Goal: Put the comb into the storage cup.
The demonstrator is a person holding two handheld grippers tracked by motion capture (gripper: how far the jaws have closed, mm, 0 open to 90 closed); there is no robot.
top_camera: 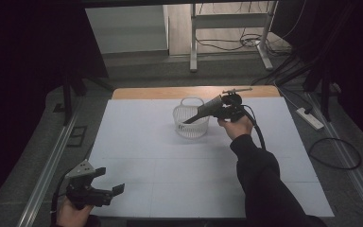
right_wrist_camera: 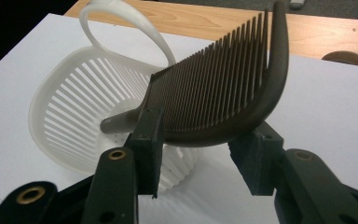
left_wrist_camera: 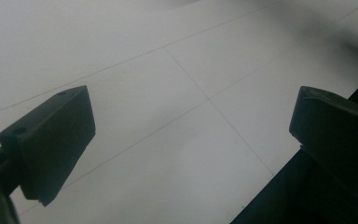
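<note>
Comb [right_wrist_camera: 214,93] rests handle-first in the basket [right_wrist_camera: 70,107]; right gripper [right_wrist_camera: 200,154] fingers parted beside it, barely touching it. Release nearly done, withdrawal left. Left gripper [top_camera: 105,189] idle, fingers open and empty over the counter [top_camera: 170,165].

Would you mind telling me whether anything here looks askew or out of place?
The dark comb lies tilted across the white basket's rim, handle dipping inside, its curved spine propped between the right gripper's parted jaws. Nothing appears spilled or damaged.

Dim high view with black edges, bright sheet, left gripper view softly blurred
</note>
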